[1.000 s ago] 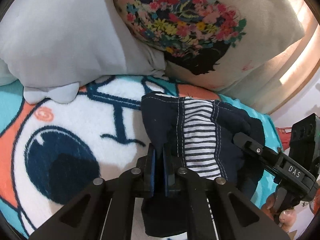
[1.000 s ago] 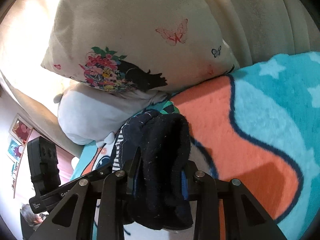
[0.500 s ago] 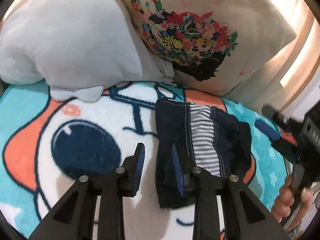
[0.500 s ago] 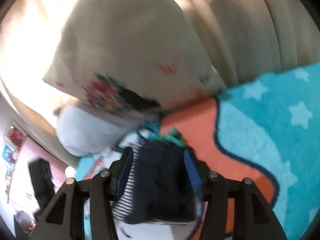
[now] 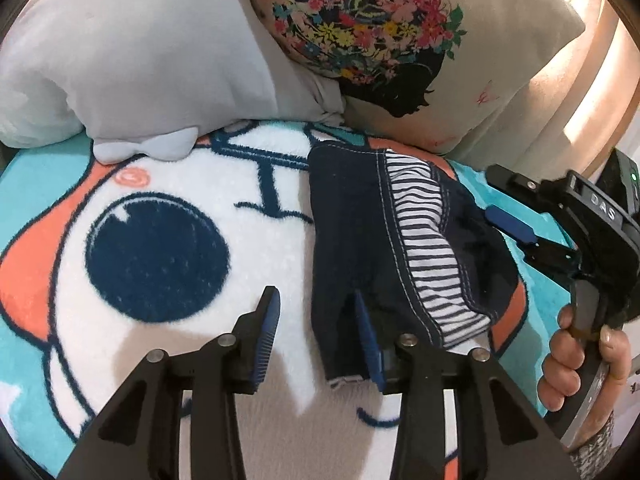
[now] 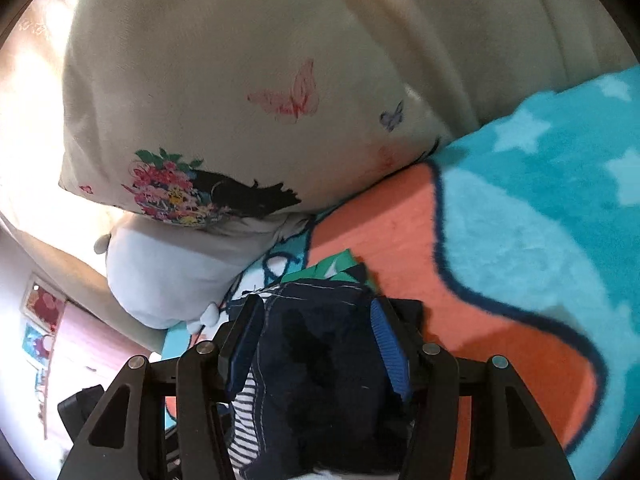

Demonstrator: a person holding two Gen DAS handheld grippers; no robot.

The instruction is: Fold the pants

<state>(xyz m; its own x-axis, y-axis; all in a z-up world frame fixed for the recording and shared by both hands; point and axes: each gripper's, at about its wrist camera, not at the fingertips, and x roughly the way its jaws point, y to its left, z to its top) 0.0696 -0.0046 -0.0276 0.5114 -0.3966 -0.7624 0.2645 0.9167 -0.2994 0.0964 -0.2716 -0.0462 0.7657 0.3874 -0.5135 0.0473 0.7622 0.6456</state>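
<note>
The navy pants [image 5: 360, 240] with a striped inner lining lie folded in a compact bundle on the cartoon blanket [image 5: 160, 208]. My left gripper [image 5: 316, 332] is open; its right finger rests over the bundle's near left edge and the left finger stands over bare blanket. My right gripper [image 5: 508, 216] is open at the bundle's right side, held by a hand. In the right wrist view the right gripper [image 6: 316, 344] is open, its jaws spread on either side of the pants [image 6: 320, 380] without gripping them.
A grey plush pillow [image 5: 132, 48] and a cream floral pillow [image 5: 400, 40] lean at the back, just behind the pants. A cream headboard [image 6: 500, 20] rises behind. The blanket [image 6: 520, 220] stretches to the right in teal and orange.
Both grippers were shut on the pants one second ago; both have opened and let go. The pants now lie flat on the blanket, and both grippers have drawn back a little.
</note>
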